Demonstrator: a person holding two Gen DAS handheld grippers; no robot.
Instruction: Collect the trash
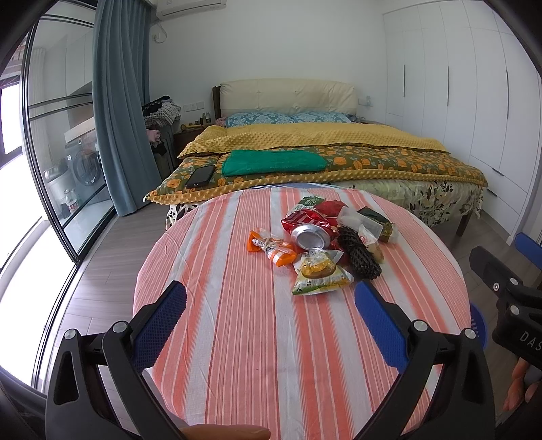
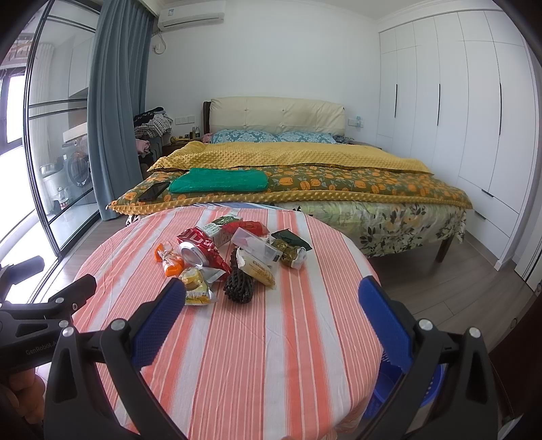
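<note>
Hovering over table (image 1: 237, 355): left gripper (image 1: 271, 321), right gripper (image 2: 272, 318), both jaws released; one crushed red can (image 1: 310, 230) mid trash pile.

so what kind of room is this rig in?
A bedroom at home, most likely: a made bed with padded headboard, a white built-in wardrobe, and a wall air conditioner above the curtain.

On the table: 1 crushed can (image 1: 310, 233), 1 black pinecone-like piece (image 1: 359, 252), several wrappers.
</note>
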